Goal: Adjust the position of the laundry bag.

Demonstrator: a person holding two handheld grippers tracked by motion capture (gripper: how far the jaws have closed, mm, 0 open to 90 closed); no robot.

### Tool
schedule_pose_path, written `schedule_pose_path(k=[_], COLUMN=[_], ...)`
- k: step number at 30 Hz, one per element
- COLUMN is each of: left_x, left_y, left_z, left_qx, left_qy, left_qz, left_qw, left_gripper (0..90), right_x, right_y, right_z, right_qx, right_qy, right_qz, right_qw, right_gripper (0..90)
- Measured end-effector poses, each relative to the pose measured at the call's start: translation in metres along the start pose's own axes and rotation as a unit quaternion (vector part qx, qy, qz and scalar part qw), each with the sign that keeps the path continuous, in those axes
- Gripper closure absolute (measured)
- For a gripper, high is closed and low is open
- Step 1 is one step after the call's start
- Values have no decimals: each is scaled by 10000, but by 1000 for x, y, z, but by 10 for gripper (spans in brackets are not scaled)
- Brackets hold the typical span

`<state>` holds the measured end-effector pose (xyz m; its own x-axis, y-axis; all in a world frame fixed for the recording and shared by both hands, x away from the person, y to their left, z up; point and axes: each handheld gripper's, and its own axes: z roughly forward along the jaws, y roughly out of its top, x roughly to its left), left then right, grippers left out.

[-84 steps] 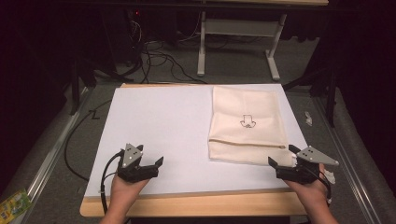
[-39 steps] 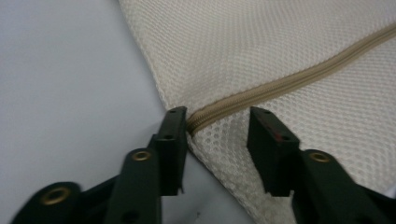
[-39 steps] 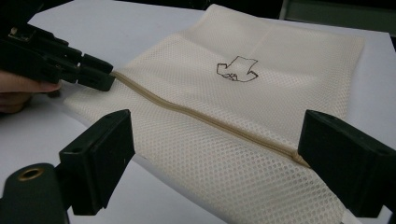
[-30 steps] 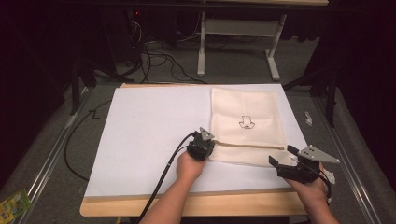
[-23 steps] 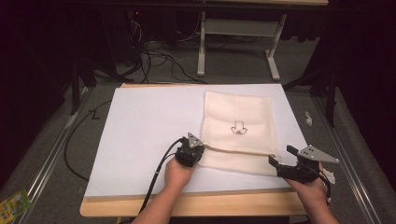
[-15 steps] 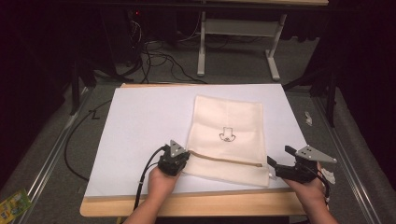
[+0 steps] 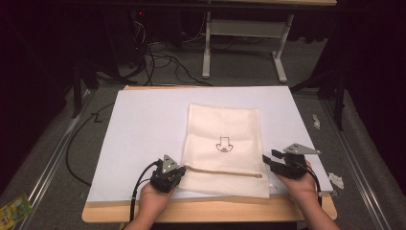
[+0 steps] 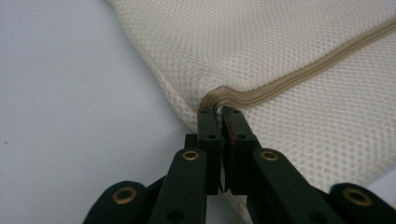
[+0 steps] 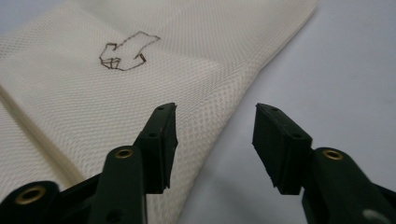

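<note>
A cream mesh bag (image 7: 224,143) with a small dark drawing (image 7: 223,144) and a tan zipper (image 7: 222,172) lies on the white board (image 7: 143,124). My left gripper (image 7: 178,171) is at the bag's near left corner, shut on the zipper's left end (image 8: 219,100). The mesh bag (image 8: 280,56) spreads ahead and to the right of its jaws. My right gripper (image 7: 266,161) stands open by the bag's near right edge. In the right gripper view the gripper (image 9: 215,135) straddles the bag's edge (image 9: 224,126), its left jaw over the mesh, its right jaw over the board, with the drawing (image 9: 123,55) ahead.
The board rests on a wooden table (image 7: 206,211) whose front edge lies near the hands. Scraps of white paper (image 7: 336,180) lie to the right on the grey floor mat. Cables (image 7: 158,52) and a desk frame (image 7: 244,43) stand beyond the far edge.
My left gripper went to the bag's zipper end, shut on it, and dragged the bag leftward and nearer across the board. My right gripper stayed near the right edge, open.
</note>
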<state>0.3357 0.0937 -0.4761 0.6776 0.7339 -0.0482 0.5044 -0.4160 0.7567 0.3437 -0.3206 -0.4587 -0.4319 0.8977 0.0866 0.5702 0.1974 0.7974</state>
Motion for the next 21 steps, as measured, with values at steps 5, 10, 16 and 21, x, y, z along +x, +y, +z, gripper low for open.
schedule_pose_path(k=[5,10,16,21], left_x=[-2,-3,4,9], left_y=[-6,-6,-6,-4], left_z=[-8,-11,-10,-24], left_qx=[29,7,-30,-475], left_qy=[-173,-221,-130,122], left_qz=[9,110,145,163], left_qw=[9998,9997,9998,9987], left_gripper=[871,867,817,574], right_x=[4,9,12,16], right_y=[11,22,35,21], right_z=[34,48,57,1], right_qx=[516,553,492,150], right_qy=[-48,-263,-280,-180], right_qz=[-127,-386,-207,-187], right_qw=[9986,9974,9982,9995], right_gripper=[891,900,703,656])
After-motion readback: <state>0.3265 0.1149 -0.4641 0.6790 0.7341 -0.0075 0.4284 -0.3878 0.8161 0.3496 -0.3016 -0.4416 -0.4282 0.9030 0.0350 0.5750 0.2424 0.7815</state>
